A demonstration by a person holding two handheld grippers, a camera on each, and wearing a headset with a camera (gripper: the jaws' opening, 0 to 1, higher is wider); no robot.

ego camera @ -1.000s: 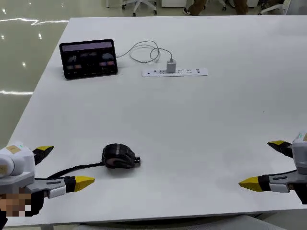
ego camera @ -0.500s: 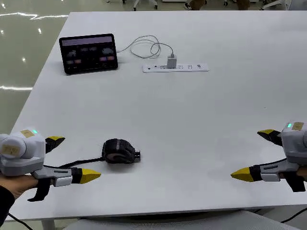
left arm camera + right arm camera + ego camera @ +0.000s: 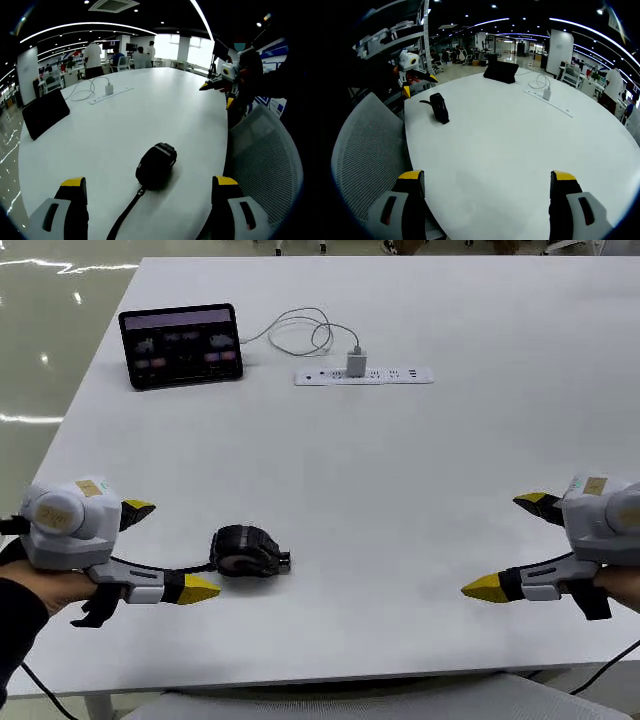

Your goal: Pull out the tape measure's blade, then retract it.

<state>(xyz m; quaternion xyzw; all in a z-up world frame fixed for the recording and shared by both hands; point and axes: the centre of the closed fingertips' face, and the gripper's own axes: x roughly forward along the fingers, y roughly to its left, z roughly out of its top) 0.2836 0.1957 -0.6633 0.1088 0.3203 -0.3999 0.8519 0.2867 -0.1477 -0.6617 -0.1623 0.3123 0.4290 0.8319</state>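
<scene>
A black tape measure [image 3: 245,551] lies on the white table [image 3: 400,470] near the front left, its black wrist strap [image 3: 190,567] trailing left. In the left gripper view the tape measure [image 3: 156,165] sits just ahead of the jaws, blade not drawn out. My left gripper [image 3: 168,549] is open, its yellow fingertips [image 3: 199,589] either side of the strap, a short way left of the case. My right gripper [image 3: 510,543] is open at the front right, far from the tape measure [image 3: 439,107], holding nothing.
A dark tablet [image 3: 181,345] stands at the back left. A white power strip [image 3: 364,376] with a charger and looped white cable [image 3: 300,335] lies behind the middle. The table's front edge runs just below both grippers. A mesh chair [image 3: 367,165] sits near the table.
Both grippers have moved inward and forward over the table; the left one has closed in on the tape measure. The tape measure has not moved; the head camera tilted a little.
</scene>
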